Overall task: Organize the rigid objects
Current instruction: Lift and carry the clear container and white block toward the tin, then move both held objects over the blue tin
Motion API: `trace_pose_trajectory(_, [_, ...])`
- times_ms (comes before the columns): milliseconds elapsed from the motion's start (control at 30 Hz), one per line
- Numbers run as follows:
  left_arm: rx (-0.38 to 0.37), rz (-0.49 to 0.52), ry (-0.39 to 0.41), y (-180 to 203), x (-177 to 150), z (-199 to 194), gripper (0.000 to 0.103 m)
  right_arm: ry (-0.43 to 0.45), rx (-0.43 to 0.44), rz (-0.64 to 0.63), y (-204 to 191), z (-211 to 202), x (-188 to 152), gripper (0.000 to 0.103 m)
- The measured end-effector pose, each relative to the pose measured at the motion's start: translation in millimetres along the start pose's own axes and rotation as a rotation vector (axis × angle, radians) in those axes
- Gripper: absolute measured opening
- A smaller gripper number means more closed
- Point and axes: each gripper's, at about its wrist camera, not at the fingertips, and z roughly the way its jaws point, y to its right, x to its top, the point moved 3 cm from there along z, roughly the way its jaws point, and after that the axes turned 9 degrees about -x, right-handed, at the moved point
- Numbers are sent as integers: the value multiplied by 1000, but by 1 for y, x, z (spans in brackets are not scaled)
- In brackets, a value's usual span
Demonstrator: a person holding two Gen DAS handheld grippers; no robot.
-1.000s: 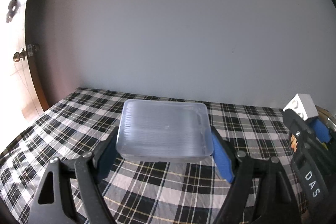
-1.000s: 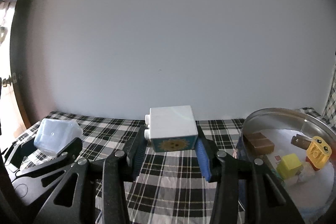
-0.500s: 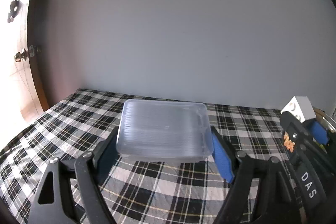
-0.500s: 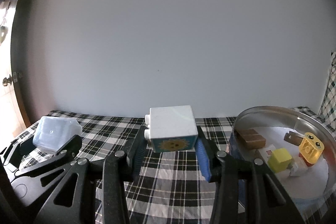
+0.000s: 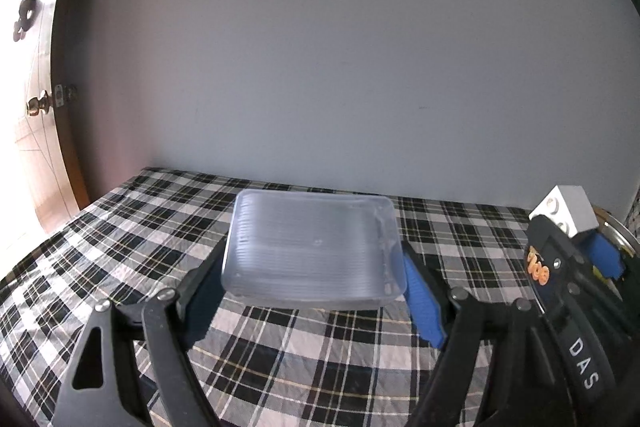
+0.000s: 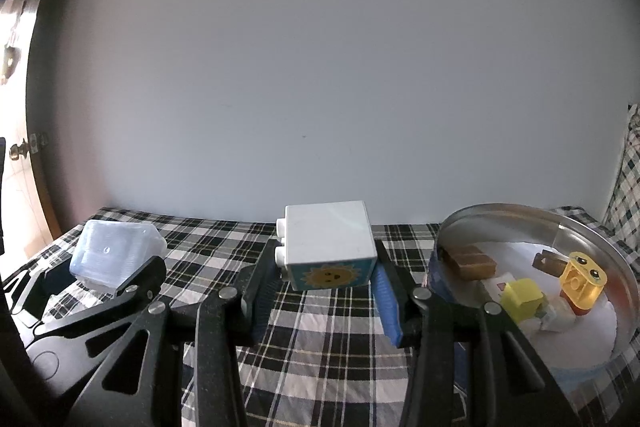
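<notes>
Plaid cloth (image 6: 320, 347); metal bowl (image 6: 500, 213) holds toy blocks (image 6: 520, 297).

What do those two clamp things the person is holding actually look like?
Both tongs, left and right, are black plastic scissor-like frames with triangular cut-outs and silver rivets at the joints. Each finger ends in a ribbed blue pad. The right one's side carries white letters "DAS" and an orange logo. No cables or sleeves show.

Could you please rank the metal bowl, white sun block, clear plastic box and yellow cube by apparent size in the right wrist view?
1. metal bowl
2. white sun block, though nearness to the camera inflates it
3. clear plastic box
4. yellow cube
</notes>
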Motion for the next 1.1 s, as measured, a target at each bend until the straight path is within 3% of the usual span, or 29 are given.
trace_pose_trajectory(667, [-43, -27, 6, 11, -3, -12, 81, -4, 18, 5, 21, -16, -6, 47])
trace_pose_trajectory(1100, [-74, -6, 50, 33, -1, -27, 81, 82, -20, -72, 43, -41, -4, 47])
